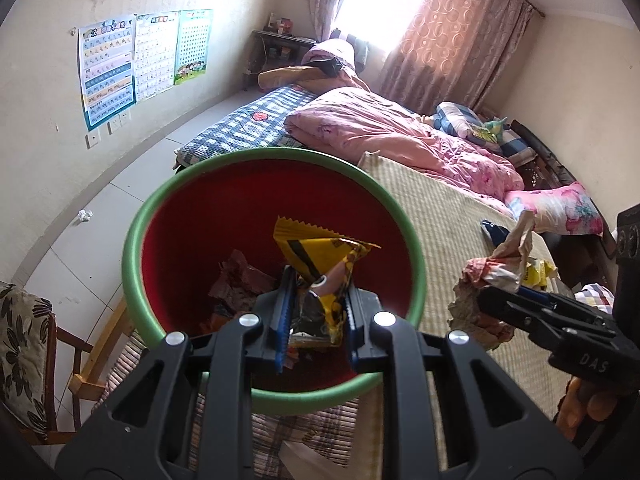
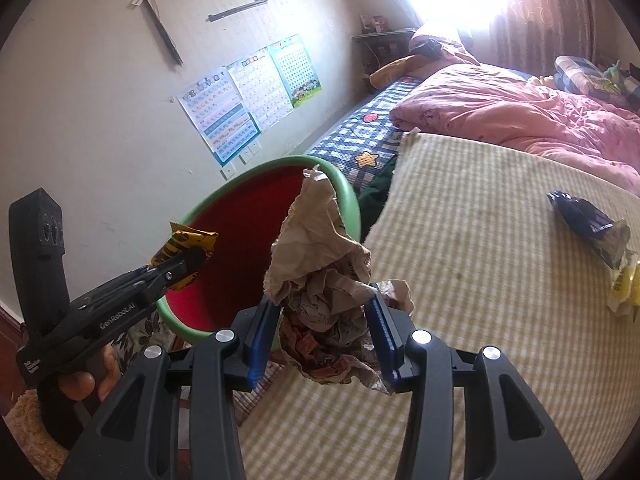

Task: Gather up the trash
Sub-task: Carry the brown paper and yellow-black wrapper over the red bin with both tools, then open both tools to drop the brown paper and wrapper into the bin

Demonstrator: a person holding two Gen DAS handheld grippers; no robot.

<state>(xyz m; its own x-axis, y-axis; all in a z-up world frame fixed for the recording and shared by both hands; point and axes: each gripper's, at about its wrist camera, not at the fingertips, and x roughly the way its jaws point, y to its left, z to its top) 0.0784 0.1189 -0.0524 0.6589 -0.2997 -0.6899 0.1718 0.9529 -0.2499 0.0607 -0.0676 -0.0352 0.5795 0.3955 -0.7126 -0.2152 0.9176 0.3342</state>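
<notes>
Two grippers: left gripper (image 1: pixel 316 312) pinches a yellow wrapper (image 1: pixel 320 252), right gripper (image 2: pixel 326 332) crumpled paper (image 2: pixel 320 264), above the checked bed mat (image 2: pixel 480 240).

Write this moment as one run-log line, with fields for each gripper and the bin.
left gripper: shut on yellow wrapper, over bin | right gripper: shut on crumpled paper, beside bin | bin: holds trash

Wrapper (image 1: pixel 320 256) above bin (image 1: pixel 168 208), bin left of bed (image 1: pixel 440 216)
</notes>
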